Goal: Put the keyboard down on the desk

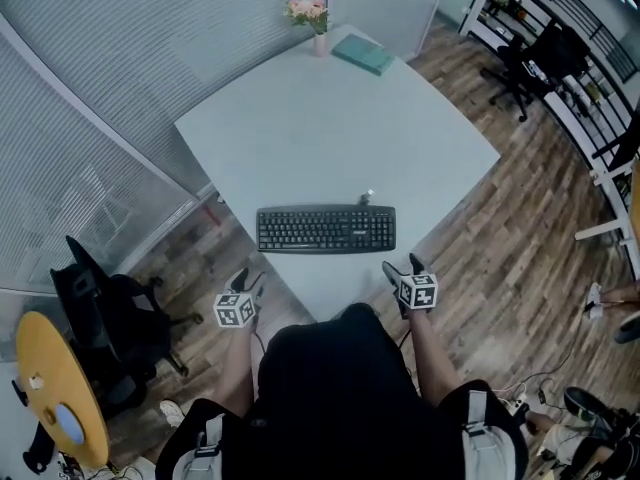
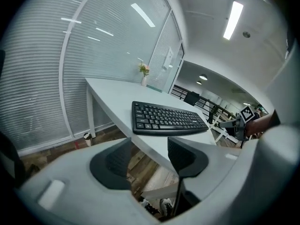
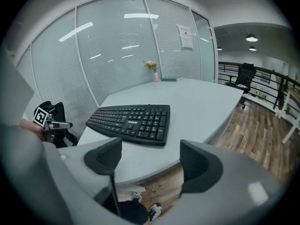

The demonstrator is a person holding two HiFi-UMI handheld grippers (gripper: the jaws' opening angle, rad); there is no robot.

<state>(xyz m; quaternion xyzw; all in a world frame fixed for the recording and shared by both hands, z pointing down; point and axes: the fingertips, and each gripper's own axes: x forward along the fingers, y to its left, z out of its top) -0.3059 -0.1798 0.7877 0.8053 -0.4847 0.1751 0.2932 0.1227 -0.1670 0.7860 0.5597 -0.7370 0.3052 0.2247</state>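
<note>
A black keyboard (image 1: 326, 229) lies flat on the pale desk (image 1: 330, 118), close to the corner nearest me. My left gripper (image 1: 252, 280) hangs off the desk's left edge, below and left of the keyboard, jaws open with nothing between them. My right gripper (image 1: 402, 266) is off the desk's right edge, just past the keyboard's right end, also open and empty. In the left gripper view the keyboard (image 2: 166, 119) sits ahead of the open left gripper (image 2: 149, 156). In the right gripper view the keyboard (image 3: 131, 122) lies beyond the open right gripper (image 3: 150, 165).
A vase of flowers (image 1: 312, 16) and a teal book (image 1: 363, 54) stand at the desk's far corner. A small grey object (image 1: 366, 198) sits just behind the keyboard. A black chair (image 1: 110, 318) and a yellow round table (image 1: 55, 388) are at my left.
</note>
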